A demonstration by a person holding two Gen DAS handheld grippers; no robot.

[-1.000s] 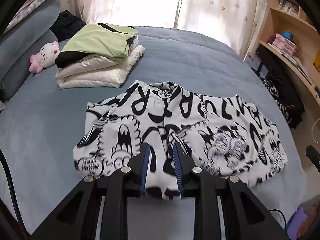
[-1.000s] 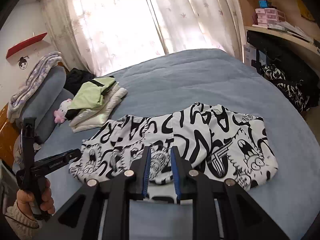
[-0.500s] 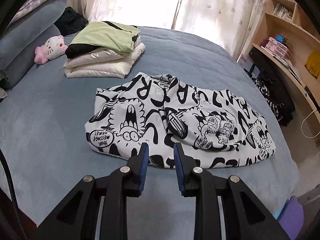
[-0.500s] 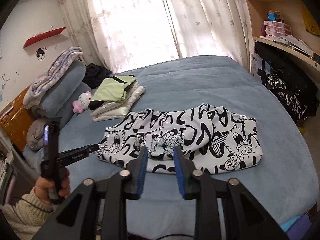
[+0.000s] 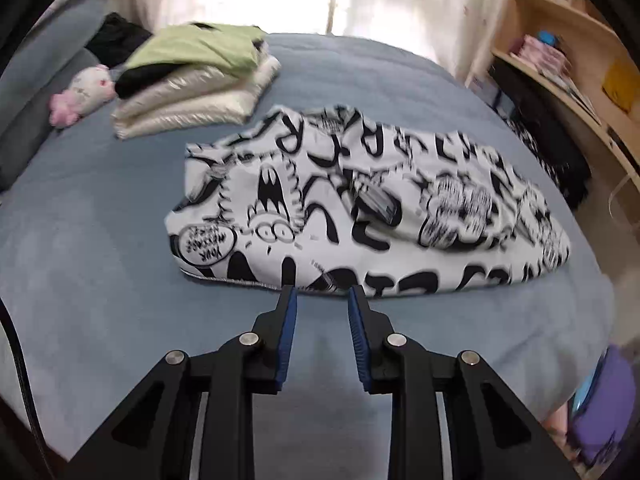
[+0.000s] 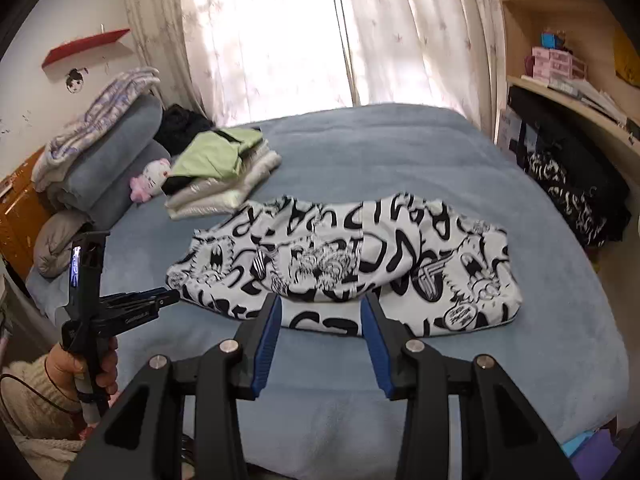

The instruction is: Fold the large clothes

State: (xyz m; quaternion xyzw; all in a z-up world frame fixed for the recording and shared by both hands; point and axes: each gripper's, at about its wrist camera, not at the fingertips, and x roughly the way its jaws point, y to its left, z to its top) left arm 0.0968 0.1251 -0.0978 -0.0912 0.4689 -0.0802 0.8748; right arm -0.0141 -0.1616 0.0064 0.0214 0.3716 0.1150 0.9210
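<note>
A white garment with black cartoon print point(image 5: 360, 208) lies folded into a long band across the blue bed point(image 5: 100, 240). My left gripper point(image 5: 322, 294) is open just short of the garment's near hem, with nothing between its blue pads. In the right wrist view the same garment point(image 6: 340, 256) lies ahead. My right gripper point(image 6: 322, 300) stands over its near edge, its jaws opening with no cloth pinched between them. A hand in a cream sleeve holds the left gripper point(image 6: 168, 299) by the garment's left end.
A stack of folded clothes point(image 5: 192, 80) with a green top sits at the far left of the bed, beside a plush toy point(image 5: 84, 92). Rolled bedding point(image 6: 104, 148) lines the left side. Wooden shelves point(image 5: 560, 80) and a dark patterned garment point(image 6: 572, 196) are on the right.
Both grippers held the garment's near edge a second ago and have let it go. The garment now lies flat on the bed. The right jaws have widened.
</note>
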